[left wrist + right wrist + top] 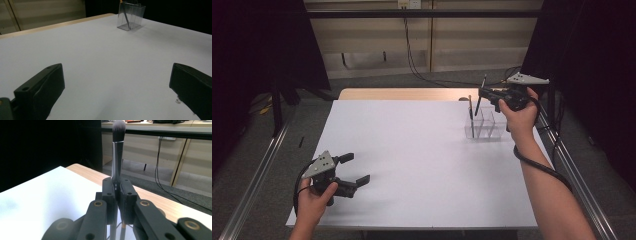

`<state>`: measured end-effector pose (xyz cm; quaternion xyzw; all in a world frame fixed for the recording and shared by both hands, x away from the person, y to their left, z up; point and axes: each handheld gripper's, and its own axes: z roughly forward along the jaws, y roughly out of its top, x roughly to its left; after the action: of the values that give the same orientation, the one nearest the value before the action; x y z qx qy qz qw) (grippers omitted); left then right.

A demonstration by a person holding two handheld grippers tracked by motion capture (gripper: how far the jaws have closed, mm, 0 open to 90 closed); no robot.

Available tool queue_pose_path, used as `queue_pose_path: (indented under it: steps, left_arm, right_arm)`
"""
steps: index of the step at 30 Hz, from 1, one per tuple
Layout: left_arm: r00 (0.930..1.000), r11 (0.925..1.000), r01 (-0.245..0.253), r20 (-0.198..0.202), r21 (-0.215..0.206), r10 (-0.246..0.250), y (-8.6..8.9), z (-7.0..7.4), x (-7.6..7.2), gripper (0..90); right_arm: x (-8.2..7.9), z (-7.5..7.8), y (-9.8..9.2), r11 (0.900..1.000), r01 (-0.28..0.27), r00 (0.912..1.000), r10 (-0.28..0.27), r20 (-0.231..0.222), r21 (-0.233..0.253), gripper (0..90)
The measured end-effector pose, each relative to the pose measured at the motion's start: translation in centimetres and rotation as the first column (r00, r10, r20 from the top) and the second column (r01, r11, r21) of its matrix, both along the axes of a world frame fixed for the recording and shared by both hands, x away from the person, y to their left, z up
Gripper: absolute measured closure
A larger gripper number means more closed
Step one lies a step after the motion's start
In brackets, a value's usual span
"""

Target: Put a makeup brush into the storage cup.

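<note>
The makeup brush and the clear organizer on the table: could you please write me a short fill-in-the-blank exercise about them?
1. The right gripper is shut on a makeup ____.
2. The brush is held with its bristles pointing ____.
3. The left gripper has its jaws ____.
4. The clear organizer stands on the ____ table.

Missing words: brush; up; open; white

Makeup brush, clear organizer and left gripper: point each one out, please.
makeup brush (117, 157), right gripper view, on its dark handle below the bristles.
clear organizer (133, 13), left gripper view, on its front wall.
left gripper (357, 169), high view, midway between its open jaws' tips.
</note>
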<state>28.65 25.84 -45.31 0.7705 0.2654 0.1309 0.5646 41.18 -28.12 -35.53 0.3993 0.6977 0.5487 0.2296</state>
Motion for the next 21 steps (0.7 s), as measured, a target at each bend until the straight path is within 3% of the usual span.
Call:
queue_pose_path:
  steps: [21]
  left_arm:
    - [0.9997, 0.9998, 0.022, 0.006, 0.002, -0.022, -0.25, 0.04, -0.08, 0.0]
  right_arm:
    - [0.04, -0.97, 0.60, 1.000, -0.012, 0.9998, 0.011, -0.015, -0.018, 84.9]
